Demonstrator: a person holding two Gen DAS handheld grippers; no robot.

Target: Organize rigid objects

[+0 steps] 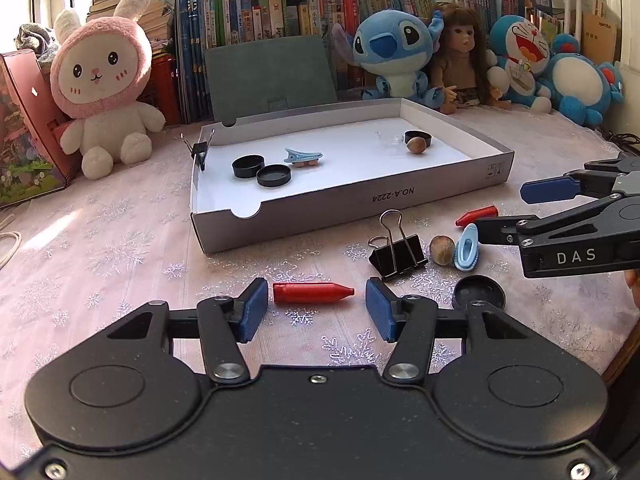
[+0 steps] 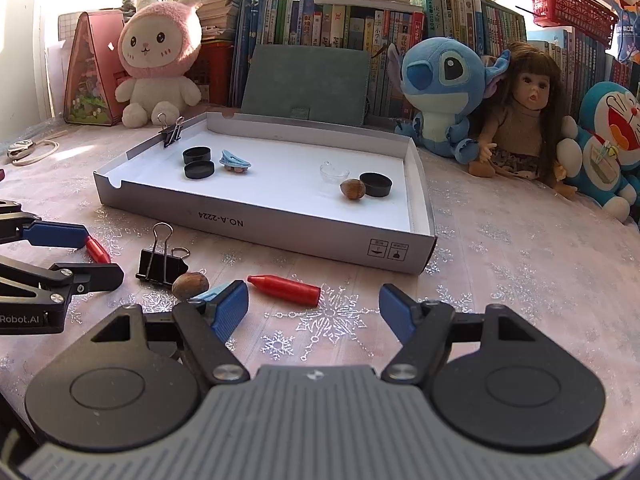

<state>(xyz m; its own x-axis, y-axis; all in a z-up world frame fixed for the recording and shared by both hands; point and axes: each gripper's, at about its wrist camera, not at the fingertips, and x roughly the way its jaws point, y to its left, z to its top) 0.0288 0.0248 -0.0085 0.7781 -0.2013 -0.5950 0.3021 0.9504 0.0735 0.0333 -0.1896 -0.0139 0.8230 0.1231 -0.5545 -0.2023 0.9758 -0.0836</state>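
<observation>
Snowflake tablecloth [image 1: 120, 248], left gripper [image 1: 316, 300] jaws wide around red crayon [image 1: 312, 293], right gripper [image 2: 314, 308] jaws wide, blue clip [image 2: 210, 293] half hidden.

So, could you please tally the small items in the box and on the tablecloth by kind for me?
Black caps: 4
Red crayons: 2
Binder clips: 2
Nuts: 2
Blue hair clips: 2
Clear dish: 1
Total: 13
</observation>
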